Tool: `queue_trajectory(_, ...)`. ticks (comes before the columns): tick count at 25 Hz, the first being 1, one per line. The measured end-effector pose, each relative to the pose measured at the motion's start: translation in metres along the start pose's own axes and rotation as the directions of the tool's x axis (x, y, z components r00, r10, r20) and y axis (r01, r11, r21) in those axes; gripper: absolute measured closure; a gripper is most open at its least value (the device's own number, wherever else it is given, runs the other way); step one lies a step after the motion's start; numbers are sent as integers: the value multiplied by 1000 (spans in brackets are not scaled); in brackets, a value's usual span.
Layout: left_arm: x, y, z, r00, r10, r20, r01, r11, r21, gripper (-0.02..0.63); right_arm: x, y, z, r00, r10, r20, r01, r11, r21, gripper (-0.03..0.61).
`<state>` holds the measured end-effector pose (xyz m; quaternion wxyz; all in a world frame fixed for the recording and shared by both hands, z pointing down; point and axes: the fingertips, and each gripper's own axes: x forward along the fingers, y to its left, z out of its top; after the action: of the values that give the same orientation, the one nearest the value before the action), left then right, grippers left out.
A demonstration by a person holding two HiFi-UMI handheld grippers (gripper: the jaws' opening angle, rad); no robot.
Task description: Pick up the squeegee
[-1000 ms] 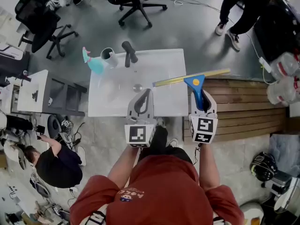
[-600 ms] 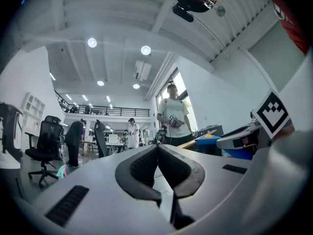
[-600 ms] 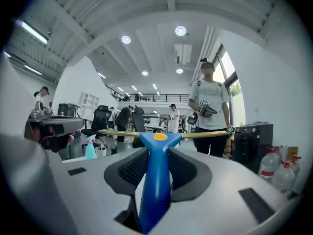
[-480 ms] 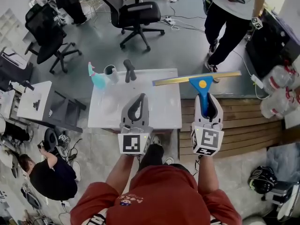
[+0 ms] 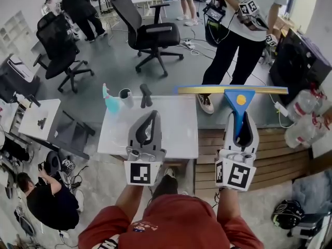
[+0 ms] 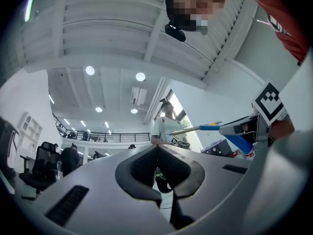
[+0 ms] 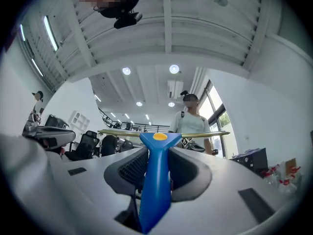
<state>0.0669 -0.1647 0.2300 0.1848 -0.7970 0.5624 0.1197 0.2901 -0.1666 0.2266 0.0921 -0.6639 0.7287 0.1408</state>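
Note:
The squeegee has a blue handle (image 5: 238, 110) and a long yellowish blade (image 5: 207, 90) lying crosswise at its far end. My right gripper (image 5: 241, 122) is shut on the handle and holds the squeegee high in the air, off the right side of the white table (image 5: 179, 126). In the right gripper view the handle (image 7: 156, 180) runs up between both fingers to the blade (image 7: 195, 133). My left gripper (image 5: 153, 115) hangs over the table, fingertips together, holding nothing. The left gripper view shows those jaws (image 6: 157, 151) meeting, with the squeegee (image 6: 210, 127) off to the right.
A teal spray bottle (image 5: 110, 101), a white cup (image 5: 125, 96) and a dark tool (image 5: 146, 95) stand at the table's far edge. A wooden bench (image 5: 207, 144) lies to the right. Office chairs (image 5: 153, 35) and a standing person (image 5: 244, 30) are beyond.
Both grippers have risen well above the table. The squeegee has gone up with the right gripper, its blade turning level across the view.

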Motion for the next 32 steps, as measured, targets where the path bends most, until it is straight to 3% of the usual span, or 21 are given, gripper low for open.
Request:
queue_trajectory(5, 4, 5, 10, 999, 10, 45, -11, 1000, 26, 597, 2, -3, 10, 999, -6, 45, 7, 1000, -18, 439)
queue_trajectory(32, 2, 4, 0, 1000, -4, 29, 4, 1000, 10, 597, 8, 17, -22, 998, 56, -35, -57, 998, -16, 437)
